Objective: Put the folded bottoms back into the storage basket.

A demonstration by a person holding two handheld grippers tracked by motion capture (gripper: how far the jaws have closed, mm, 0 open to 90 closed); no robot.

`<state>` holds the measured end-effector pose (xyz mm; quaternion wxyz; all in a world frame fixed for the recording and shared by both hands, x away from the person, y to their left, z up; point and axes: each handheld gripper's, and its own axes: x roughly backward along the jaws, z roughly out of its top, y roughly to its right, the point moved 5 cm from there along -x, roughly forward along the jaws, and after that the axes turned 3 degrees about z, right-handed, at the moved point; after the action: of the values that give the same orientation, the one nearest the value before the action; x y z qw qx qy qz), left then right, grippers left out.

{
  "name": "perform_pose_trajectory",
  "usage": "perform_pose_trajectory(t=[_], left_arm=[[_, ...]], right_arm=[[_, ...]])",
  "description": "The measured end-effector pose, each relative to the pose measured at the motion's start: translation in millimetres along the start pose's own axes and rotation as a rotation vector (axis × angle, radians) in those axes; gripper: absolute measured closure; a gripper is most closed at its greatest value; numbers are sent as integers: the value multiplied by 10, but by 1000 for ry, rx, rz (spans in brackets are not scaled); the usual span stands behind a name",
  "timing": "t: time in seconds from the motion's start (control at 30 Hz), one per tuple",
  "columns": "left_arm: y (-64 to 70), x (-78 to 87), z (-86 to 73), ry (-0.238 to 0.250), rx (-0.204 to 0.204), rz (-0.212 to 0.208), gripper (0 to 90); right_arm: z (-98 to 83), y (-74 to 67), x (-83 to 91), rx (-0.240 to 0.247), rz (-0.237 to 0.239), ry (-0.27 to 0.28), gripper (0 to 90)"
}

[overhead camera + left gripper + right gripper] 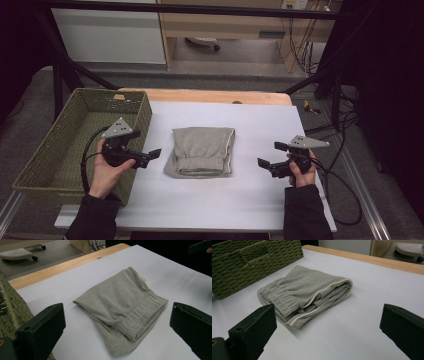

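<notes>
A folded grey garment [201, 151] with a ribbed waistband lies in the middle of the white table cover [225, 200]. My left gripper [149, 157] hovers just left of it, open and empty, beside the green woven basket [75, 145]. To the garment's right, my right gripper [272, 154] is open and empty too, a short gap away. In the left gripper view the garment [120, 302] lies ahead of the wide-apart jaws of the left gripper [118, 312]. In the right gripper view the garment [304, 292] sits ahead of the right gripper [329, 312], with the basket [249, 262] behind it.
The basket holds nothing visible and overhangs the table's left edge. A wooden table edge [210, 96] runs along the back. Cables [345, 165] trail off the right side. A chair base [409, 248] stands on the floor beyond.
</notes>
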<state>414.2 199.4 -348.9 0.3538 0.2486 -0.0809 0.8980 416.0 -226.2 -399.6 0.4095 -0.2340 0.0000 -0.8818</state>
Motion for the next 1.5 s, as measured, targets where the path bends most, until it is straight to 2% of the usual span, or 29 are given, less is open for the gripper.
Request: perform_pose_trajectory(t=[0.53,0.83,1.17,1.5], left_arm=[[223,-217,-30,-52,-28,-17,0],[287,-338,-75,-80,-32,-23,0],[341,-495,-126,-110,-22,-7,4],[349,-658,-101,-128,-8,3,4]], right_arm=[[2,2,6,4,-1,3,14],[-9,7,1,-1,2,1,14],[-10,11,-4,-3,1,0,14],[-16,9,-15,-1,0,-5,14]])
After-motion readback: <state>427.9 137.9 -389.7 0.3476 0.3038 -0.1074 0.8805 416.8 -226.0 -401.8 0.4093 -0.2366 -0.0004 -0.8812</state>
